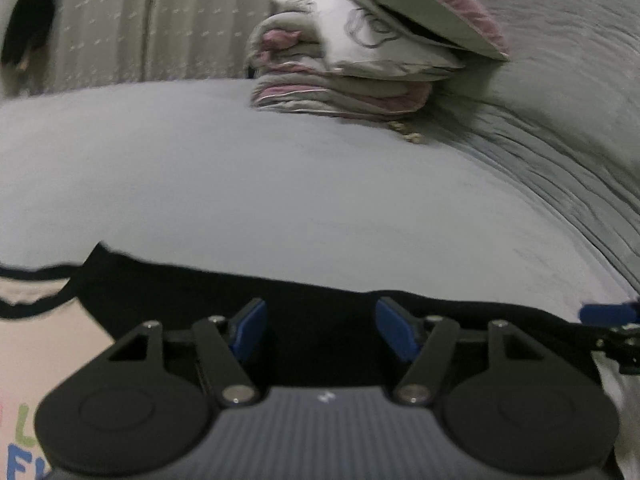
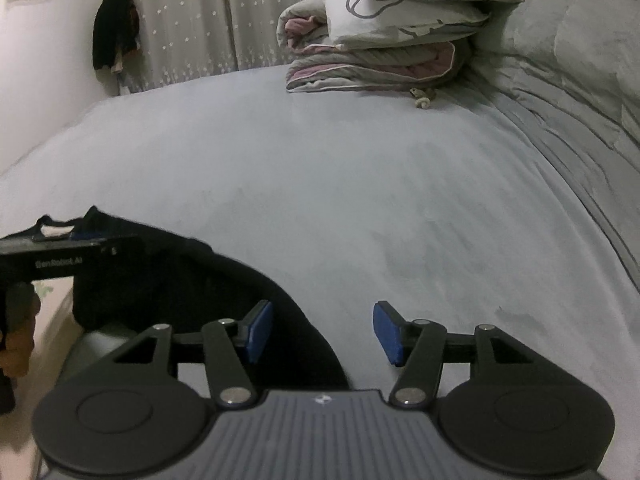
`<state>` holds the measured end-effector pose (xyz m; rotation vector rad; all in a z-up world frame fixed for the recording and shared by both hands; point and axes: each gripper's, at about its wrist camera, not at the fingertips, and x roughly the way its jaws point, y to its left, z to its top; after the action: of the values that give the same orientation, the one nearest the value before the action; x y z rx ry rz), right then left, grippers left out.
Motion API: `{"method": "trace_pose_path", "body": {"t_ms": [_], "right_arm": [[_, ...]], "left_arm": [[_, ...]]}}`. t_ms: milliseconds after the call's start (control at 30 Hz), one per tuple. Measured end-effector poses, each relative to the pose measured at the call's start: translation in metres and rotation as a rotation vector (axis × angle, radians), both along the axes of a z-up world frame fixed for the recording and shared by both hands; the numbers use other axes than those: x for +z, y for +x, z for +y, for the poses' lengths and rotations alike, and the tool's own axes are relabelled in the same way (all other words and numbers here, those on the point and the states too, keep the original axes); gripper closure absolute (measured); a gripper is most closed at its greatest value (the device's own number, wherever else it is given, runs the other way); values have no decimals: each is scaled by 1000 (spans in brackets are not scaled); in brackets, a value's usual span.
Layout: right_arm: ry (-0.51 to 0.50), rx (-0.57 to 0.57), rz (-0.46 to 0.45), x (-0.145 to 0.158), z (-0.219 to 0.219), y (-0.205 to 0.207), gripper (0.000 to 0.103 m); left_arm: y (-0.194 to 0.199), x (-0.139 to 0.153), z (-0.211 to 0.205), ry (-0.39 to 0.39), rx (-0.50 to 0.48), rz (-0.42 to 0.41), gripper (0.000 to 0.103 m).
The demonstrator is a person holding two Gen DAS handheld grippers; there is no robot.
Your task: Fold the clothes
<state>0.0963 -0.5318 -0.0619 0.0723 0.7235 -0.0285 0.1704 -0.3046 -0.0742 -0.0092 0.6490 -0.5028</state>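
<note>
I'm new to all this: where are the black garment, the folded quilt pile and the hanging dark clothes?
Black garment (image 2: 168, 280), right wrist view, its middle.
Folded quilt pile (image 2: 372, 64), right wrist view, lower folds.
Hanging dark clothes (image 2: 114, 28), right wrist view, centre.

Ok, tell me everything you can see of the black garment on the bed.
The black garment is soft dark cloth lying flat on the grey bedsheet, at its near edge. In the left wrist view a black-trimmed neckline shows, beside a pale panel with coloured letters; whether that panel is the same piece is unclear. Its far edge runs wavy across the sheet. The left claw stands open above it, and the right claw stands open over its rounded edge.
</note>
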Motion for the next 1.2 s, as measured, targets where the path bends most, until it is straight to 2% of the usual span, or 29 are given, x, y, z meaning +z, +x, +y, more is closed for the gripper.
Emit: {"method": "trace_pose_path", "body": {"t_ms": [167, 300, 433, 533, 633, 767, 833, 867, 900, 933, 1000, 1033, 1100, 1200], "right_arm": [[39, -1, -24, 3, -11, -17, 47], [59, -47, -25, 1, -22, -24, 51], [72, -87, -28, 0, -30, -25, 51], [74, -108, -33, 1, -34, -28, 51], [89, -130, -45, 1, -40, -33, 51], [118, -155, -64, 2, -47, -38, 51], [136, -163, -77, 2, -50, -40, 51], [146, -165, -84, 3, -51, -41, 51], [156, -168, -91, 4, -52, -42, 51], [165, -171, -98, 4, -54, -43, 51], [186, -180, -116, 6, -57, -45, 51], [196, -189, -127, 7, -58, -47, 51], [211, -206, -150, 10, -61, -50, 50], [234, -226, -191, 16, -65, -57, 50]], "left_arm": [[-18, 10, -22, 4, -139, -26, 43], [-33, 12, -47, 20, -277, 8, 47], [-65, 13, -66, 35, -441, -17, 49], [-97, 10, -79, 60, -607, -79, 49], [-118, 5, -91, 88, -751, -92, 49], [-138, -7, -101, 136, -861, -87, 50], [-142, -14, -108, 177, -883, -81, 68], [-144, -15, -109, 179, -883, -80, 73], [-145, -16, -110, 179, -882, -79, 87], [-143, -15, -112, 177, -863, -76, 96], [-134, -9, -115, 137, -816, -36, 97], [-124, -4, -113, 92, -779, -7, 97], [-104, 6, -110, 0, -703, 51, 97], [-70, 23, -97, -188, -586, 156, 97]]}}
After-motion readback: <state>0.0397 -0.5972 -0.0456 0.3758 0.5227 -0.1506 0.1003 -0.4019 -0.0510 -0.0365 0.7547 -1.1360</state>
